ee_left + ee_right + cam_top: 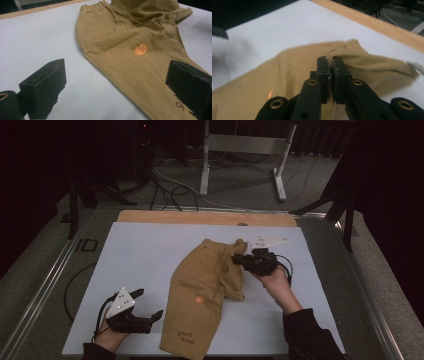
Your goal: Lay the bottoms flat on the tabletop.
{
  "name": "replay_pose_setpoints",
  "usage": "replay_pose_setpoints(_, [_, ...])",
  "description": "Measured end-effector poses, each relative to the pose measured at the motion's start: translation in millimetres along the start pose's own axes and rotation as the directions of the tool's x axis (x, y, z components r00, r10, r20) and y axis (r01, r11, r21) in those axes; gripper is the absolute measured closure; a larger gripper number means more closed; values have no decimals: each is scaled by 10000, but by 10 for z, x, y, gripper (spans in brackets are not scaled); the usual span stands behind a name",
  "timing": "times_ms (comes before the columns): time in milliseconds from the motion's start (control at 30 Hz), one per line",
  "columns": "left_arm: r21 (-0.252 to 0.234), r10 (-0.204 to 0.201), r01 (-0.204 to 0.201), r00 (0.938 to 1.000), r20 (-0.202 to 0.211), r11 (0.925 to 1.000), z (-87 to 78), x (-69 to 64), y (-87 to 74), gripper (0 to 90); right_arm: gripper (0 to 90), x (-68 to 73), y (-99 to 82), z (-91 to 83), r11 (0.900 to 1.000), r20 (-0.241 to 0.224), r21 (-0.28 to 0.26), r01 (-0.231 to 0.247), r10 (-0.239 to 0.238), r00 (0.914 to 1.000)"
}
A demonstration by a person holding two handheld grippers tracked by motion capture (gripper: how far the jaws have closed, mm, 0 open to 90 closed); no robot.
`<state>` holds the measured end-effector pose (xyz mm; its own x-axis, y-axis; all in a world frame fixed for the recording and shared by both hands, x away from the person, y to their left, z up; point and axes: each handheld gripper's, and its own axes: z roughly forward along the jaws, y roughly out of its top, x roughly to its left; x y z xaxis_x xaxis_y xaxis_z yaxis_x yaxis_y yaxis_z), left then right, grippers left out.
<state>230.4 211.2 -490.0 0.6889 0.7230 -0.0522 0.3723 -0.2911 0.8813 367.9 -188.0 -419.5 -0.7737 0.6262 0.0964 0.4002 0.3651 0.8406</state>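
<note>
A pair of tan trousers (200,290) lies on the white sheet (145,250), with an orange pumpkin print (198,299) and the words "good time" near the hem. My right gripper (236,259) is shut on a fold of the cloth at the waist end and holds it raised off the sheet. In the right gripper view the jaws (330,61) pinch the tan fabric (367,62) tightly. My left gripper (150,302) rests open at the front left, just beside the trouser leg. Its view shows the trousers (130,60) and the pumpkin print (141,49) ahead between wide jaws.
The table's wooden far edge (200,217) borders the sheet. Metal rails (45,280) run along the table's sides. Beyond it stand a white metal frame (245,150) and loose cables (165,185) on the floor.
</note>
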Motion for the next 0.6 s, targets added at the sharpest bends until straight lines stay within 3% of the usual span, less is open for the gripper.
replay_pose_setpoints(133, [-44, -48, 48, 10000, 38, 10000, -10, 10, -2, 39, 857, 40, 286, 105, 9968, -165, -788, -133, 120, 9998])
replay_pose_setpoints(267, [-46, -71, 71, 10000, 46, 10000, -6, 13, -11, 39, 856, 105, 515, 188, 9867, -319, -1600, -287, 238, 9992])
replay_pose_setpoints(333, [-38, -50, 51, 9999, 101, 10000, -8, 11, -7, 39, 855, 145, 535, 353, 9897, -746, -1396, -331, 228, 9970])
replay_pose_setpoints(433, [-91, -55, 56, 10000, 78, 9999, -7, 7, -8, 39, 853, 237, 447, 692, 9978, -1163, -556, -357, 290, 9928])
replay_pose_setpoints(600, [-107, -143, 144, 9999, 97, 9998, -10, 13, -15, 39, 847, 335, 278, 1139, 9994, -1680, 293, -184, 231, 9855])
